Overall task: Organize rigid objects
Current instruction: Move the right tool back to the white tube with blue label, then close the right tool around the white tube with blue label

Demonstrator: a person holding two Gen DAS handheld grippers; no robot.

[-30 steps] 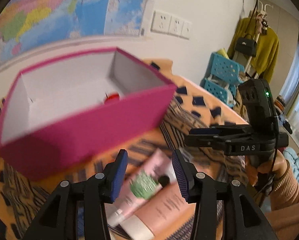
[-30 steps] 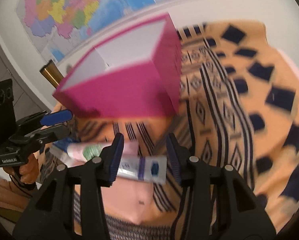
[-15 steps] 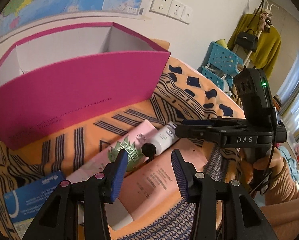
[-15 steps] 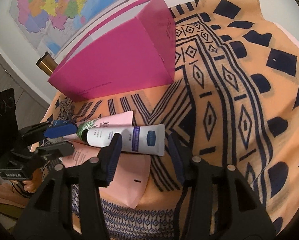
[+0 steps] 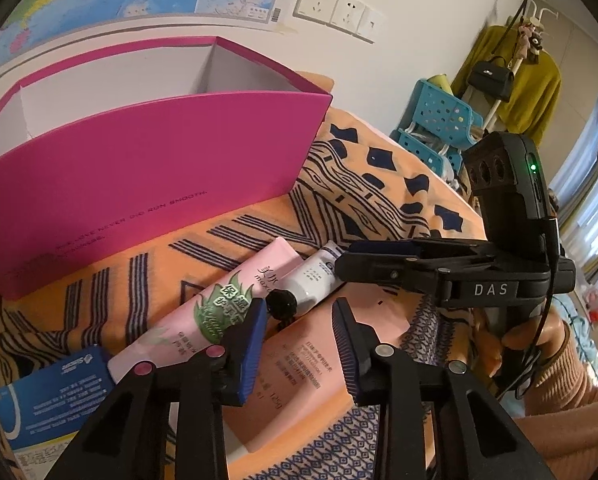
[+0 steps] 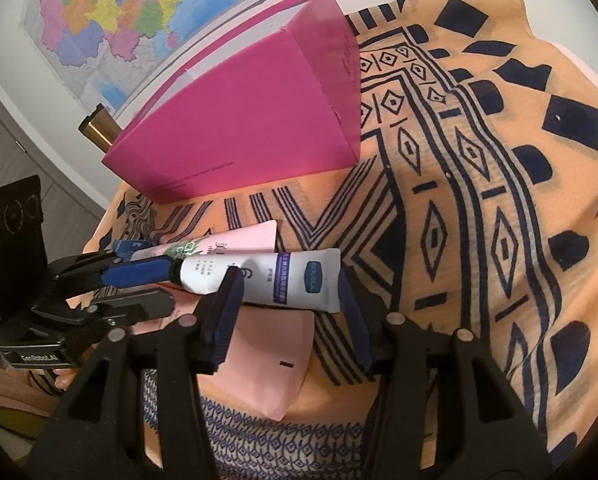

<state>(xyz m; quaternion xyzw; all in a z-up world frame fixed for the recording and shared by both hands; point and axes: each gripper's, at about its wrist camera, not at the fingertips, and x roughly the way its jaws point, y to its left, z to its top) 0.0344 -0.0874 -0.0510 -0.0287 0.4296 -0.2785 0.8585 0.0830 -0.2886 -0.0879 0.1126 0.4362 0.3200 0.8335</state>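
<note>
A white tube [image 6: 267, 276] with a black cap [image 5: 283, 305] lies across a pink aloe-print tube [image 5: 215, 312] and a large salmon tube [image 5: 303, 360] on the patterned cloth. My left gripper [image 5: 297, 326] hovers low over them. Its jaws are closing with the black cap just past the tips, and the pads do not touch it. My right gripper [image 6: 289, 286] straddles the white tube's body crosswise. Its jaws are opening and grip nothing. A magenta box [image 5: 147, 184] stands open-topped behind the tubes. Each gripper shows in the other's view: the right gripper [image 5: 341, 264] and the left gripper [image 6: 169, 284].
A blue carton [image 5: 55, 392] lies at the near left beside the aloe tube. The orange and navy cloth [image 6: 479, 200] covers the table to the right. A brass cylinder [image 6: 99, 130] stands behind the box. Blue crates [image 5: 439, 128] and a coat rack stand beyond the table.
My left gripper has sunk toward the tubes and its jaws have narrowed. The right gripper's jaws have spread a little over the white tube. The box's inside is no longer seen from above.
</note>
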